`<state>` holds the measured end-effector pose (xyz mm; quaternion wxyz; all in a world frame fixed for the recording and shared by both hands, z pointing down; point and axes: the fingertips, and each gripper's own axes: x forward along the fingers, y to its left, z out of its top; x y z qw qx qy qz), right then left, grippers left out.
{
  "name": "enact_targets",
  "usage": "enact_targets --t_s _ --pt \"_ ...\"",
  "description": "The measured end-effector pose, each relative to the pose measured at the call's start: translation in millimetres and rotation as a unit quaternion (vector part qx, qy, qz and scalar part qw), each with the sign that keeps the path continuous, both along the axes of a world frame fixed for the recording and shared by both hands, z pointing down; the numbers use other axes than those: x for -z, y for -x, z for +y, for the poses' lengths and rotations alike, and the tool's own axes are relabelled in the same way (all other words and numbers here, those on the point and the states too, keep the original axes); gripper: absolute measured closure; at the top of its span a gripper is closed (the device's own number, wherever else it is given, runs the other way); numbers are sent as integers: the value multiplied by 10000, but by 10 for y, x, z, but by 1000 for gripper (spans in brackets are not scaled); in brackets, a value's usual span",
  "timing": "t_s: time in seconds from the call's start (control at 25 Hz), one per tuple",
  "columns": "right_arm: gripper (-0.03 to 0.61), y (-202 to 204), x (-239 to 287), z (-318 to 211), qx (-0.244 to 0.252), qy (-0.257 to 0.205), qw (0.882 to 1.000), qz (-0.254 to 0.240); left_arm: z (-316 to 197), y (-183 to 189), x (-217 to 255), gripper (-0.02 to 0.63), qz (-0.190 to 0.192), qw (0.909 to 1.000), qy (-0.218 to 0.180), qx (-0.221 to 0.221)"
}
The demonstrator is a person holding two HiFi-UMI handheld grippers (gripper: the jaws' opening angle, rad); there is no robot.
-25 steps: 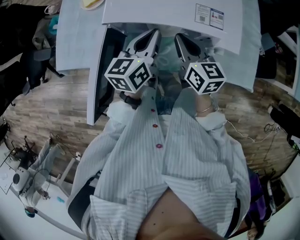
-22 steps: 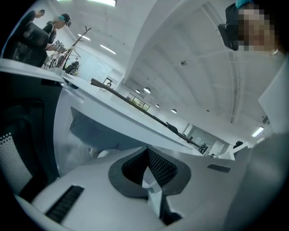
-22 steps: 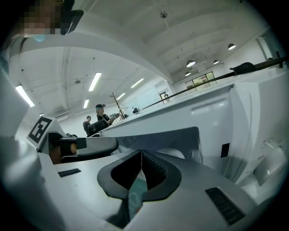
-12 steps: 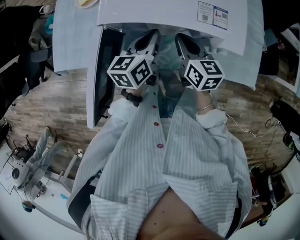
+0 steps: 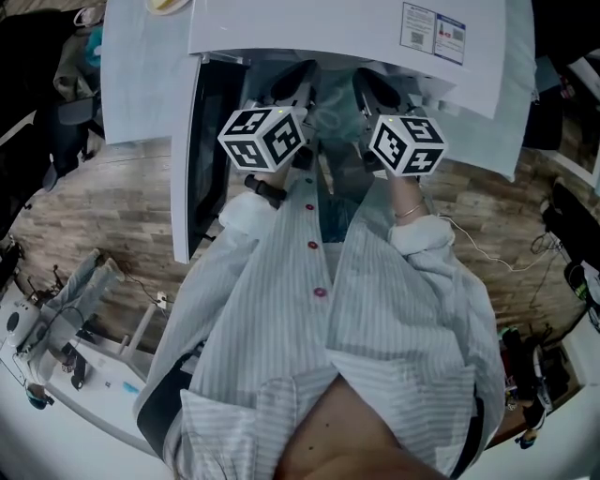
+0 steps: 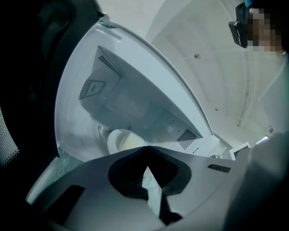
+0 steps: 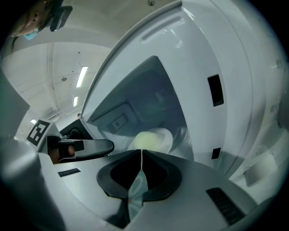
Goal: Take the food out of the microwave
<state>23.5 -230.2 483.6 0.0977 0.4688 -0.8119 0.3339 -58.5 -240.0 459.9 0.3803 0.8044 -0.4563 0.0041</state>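
Already the microwave door [image 5: 206, 141] stands open; left gripper [image 6: 145, 155] and right gripper [image 7: 141, 155], both closed and empty, face the food [image 7: 146, 139], not yet taken out.

A pale surface [image 5: 141, 84] carries the white microwave [image 5: 347, 28], which stands at its near edge above the wood-plank floor [image 5: 94, 202]. Left of it lies a plate [image 5: 169, 6], cut off by the frame.

A pale striped shirt [image 5: 281, 319] has red buttons [image 5: 319, 292]; the left tool [image 6: 146, 153] and right tool [image 7: 141, 153] bear marker cubes [image 5: 263, 137].
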Motion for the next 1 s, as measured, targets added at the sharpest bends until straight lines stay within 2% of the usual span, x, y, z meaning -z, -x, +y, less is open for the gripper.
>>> enact_targets --t_s 0.72,1.0 --pt "543 23 -403 8 -91 592 9981 -153 52 127 -524 604 56 9977 632 234" --pt "541 31 -454 -9 -195 715 9966 -347 15 173 -595 588 426 9943 873 438"
